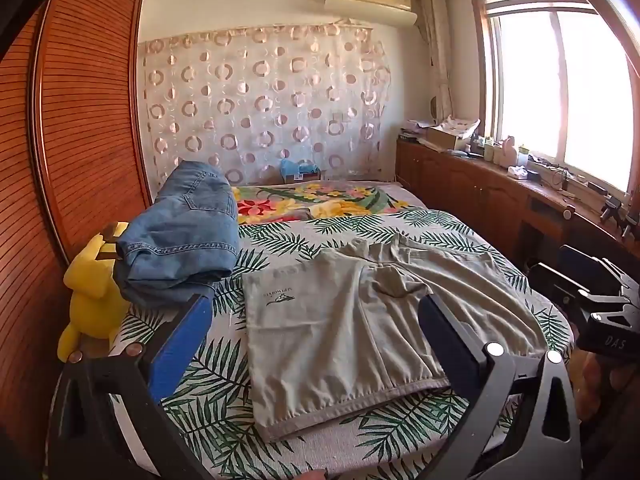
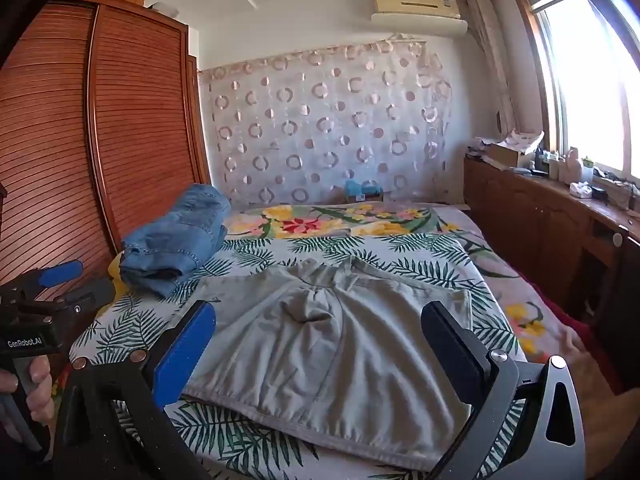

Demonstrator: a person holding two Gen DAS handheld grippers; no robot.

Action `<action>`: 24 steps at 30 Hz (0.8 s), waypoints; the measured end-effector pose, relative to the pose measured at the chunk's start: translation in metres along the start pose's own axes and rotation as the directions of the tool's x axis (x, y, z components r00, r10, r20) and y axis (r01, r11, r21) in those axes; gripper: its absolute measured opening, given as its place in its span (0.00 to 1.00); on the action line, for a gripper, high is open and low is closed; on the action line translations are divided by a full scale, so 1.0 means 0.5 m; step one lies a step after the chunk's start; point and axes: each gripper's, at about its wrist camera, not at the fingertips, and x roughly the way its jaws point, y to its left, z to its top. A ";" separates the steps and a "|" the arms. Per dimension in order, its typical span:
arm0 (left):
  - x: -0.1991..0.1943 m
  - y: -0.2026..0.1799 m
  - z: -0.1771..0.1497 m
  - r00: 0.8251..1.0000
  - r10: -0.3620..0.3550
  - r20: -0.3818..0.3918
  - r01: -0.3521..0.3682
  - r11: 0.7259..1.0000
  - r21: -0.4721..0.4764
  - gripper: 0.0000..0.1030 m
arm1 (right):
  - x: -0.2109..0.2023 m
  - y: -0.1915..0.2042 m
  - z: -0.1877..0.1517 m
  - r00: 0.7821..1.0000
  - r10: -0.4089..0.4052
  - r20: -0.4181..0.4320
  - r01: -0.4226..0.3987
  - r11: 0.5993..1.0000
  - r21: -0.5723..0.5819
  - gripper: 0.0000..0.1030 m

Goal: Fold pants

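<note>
both jaws wide — grey pants waistband nearest, legs away.

The bed wears a palm-leaf sheet. Grey pants lie spread flat at its middle. Folded jeans sit piled near the left edge, a yellow plush beside them. A floral blanket covers the far end.
</note>
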 end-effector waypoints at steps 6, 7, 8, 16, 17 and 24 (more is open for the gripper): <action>-0.008 0.005 -0.003 1.000 -0.001 -0.004 0.001 1.000 0.003 1.00 | 0.004 -0.002 -0.001 1.000 -0.002 -0.017 0.002 1.000 0.011 0.99; -0.004 0.000 -0.001 1.000 0.003 -0.003 -0.003 1.000 0.005 1.00 | 0.005 -0.001 -0.001 1.000 -0.003 -0.018 0.003 1.000 0.012 0.99; -0.004 0.000 -0.001 1.000 0.005 -0.002 -0.005 1.000 0.006 1.00 | 0.005 0.001 0.000 1.000 -0.003 -0.019 0.003 1.000 0.012 0.99; -0.008 0.007 -0.002 1.000 0.006 0.001 -0.006 1.000 0.005 1.00 | 0.006 0.006 0.011 1.000 0.006 -0.013 -0.006 1.000 0.017 0.99; -0.006 0.005 -0.001 1.000 0.005 0.001 -0.005 1.000 0.006 1.00 | -0.003 0.005 0.004 1.000 0.010 -0.004 -0.010 1.000 0.008 0.99; -0.004 0.005 0.000 1.000 0.008 0.002 -0.008 1.000 0.007 1.00 | -0.003 0.003 0.005 1.000 0.008 -0.002 -0.008 1.000 0.012 0.99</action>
